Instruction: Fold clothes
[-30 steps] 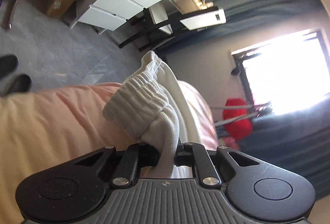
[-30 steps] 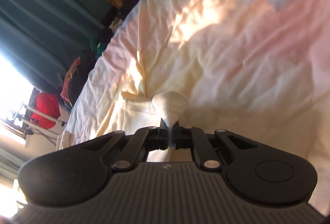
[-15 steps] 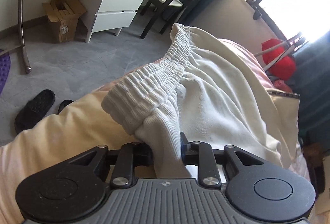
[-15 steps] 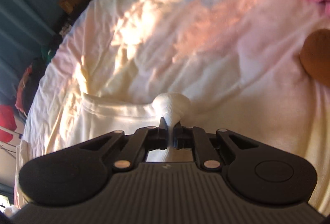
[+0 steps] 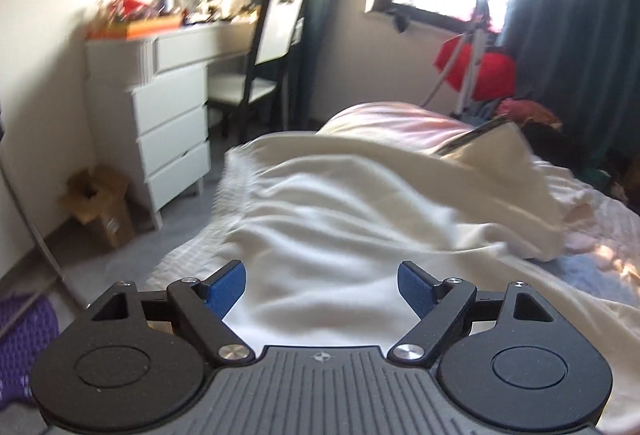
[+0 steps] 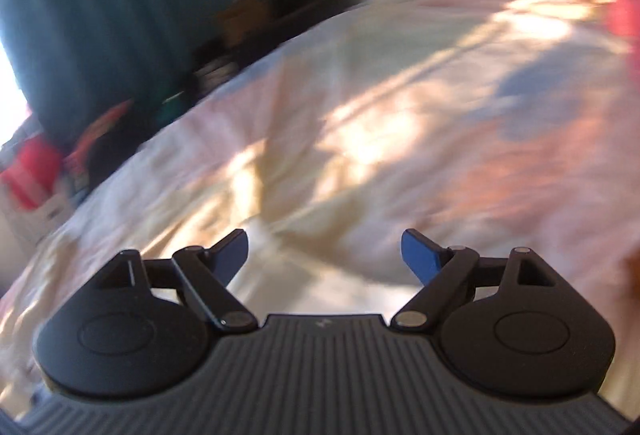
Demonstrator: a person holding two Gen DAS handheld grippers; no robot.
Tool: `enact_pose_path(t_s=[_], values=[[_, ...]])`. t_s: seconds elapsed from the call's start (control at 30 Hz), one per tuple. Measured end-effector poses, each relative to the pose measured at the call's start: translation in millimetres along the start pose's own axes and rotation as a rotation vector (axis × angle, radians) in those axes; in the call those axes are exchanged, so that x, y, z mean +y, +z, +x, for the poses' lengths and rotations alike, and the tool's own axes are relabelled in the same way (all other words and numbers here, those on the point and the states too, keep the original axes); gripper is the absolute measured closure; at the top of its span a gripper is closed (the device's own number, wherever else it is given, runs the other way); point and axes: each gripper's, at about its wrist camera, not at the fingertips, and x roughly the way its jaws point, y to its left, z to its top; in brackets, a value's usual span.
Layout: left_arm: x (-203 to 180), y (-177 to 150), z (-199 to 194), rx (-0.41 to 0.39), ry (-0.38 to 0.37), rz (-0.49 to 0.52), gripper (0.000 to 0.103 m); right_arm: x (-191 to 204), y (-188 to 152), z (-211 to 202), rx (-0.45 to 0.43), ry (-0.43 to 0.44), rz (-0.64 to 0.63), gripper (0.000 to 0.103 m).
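Left gripper (image 5: 321,285) is hovering, blue-padded tongs spread wide, over the rumpled, ribbed white garment (image 5: 360,219); right gripper (image 6: 325,255) is gaping too above the soft bedsheet (image 6: 440,123).

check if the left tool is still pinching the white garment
Apart. The left wrist view shows the left tool open, blue pads spread wide, with the white garment lying loose on the bed between and beyond them.
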Motion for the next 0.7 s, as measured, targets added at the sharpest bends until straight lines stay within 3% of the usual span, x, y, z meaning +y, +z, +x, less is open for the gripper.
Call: enact_pose_path(t_s=[0.1,0.33,0.47,0.7], values=[[-48.7,4.1,-8.3,-0.051,-0.084,0.043,0.013,18.9,-6.2,21.4,0.046,0.087,-0.088,0.018],[-172.2,-9.2,10.4,-0.071,-0.286,0.094,0.010,51.7,-20.6,59.3,0.044,0.089,-0.289,0.018],[-226.9,-32.5,43.5,-0.053,-0.370,0.124,0.010,49.5,-21.4,75.9,0.045,0.061,-0.309,0.019],[-254.4,-77.3,98.6,0.021,-0.394,0.207,0.010,38.2,-24.2,101.5,0.106,0.092,-0.294,0.032]])
